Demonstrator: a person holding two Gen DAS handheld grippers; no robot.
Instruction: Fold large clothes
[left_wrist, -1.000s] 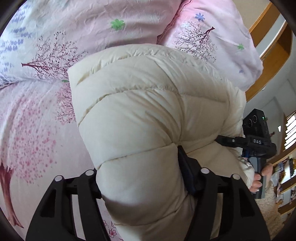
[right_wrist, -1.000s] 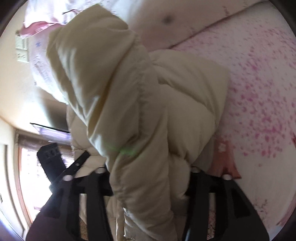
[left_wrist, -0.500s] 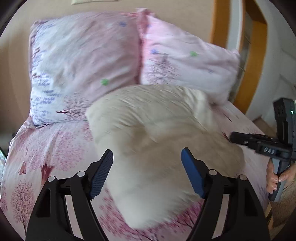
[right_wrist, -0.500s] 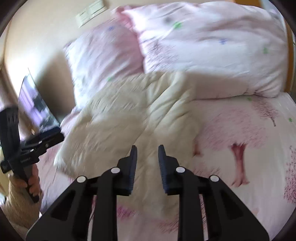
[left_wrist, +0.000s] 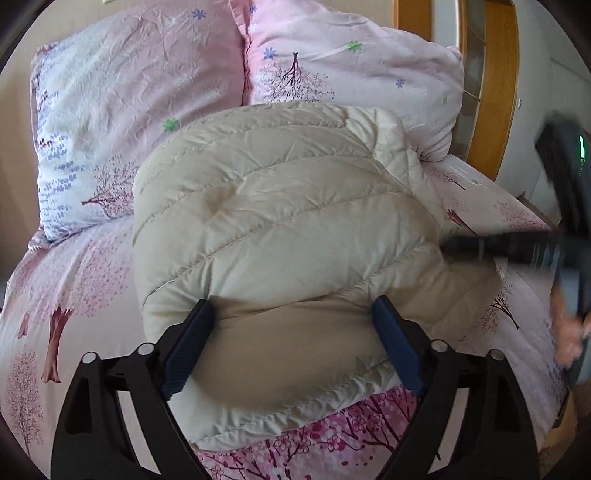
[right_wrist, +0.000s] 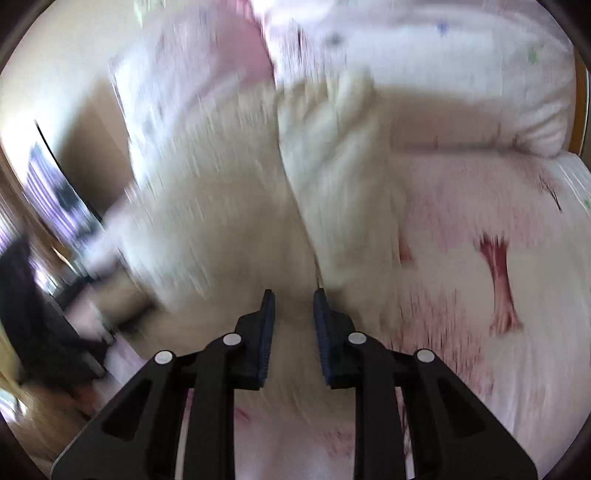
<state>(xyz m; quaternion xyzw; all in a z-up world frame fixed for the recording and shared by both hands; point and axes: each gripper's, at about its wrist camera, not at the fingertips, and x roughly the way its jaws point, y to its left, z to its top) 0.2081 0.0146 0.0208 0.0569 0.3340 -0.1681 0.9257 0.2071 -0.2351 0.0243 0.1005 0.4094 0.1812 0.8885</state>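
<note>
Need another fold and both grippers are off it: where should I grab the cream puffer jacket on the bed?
Likely the puffer jacket's near rounded edge, where it overhangs the floral sheet. Come from the front with the left gripper, whose jaws have just been opening and already straddle that edge without pinching it. The edge is thick and puffy, so bite deep.

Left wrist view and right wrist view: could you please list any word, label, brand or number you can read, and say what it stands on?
No text can be read in either view.
The other handheld device at the right edge of the left wrist view is blurred; only a green light shows, no legible lettering.
The pillows and the bed sheet carry tree and flower prints only.
The right wrist view is too blurred to read.
</note>
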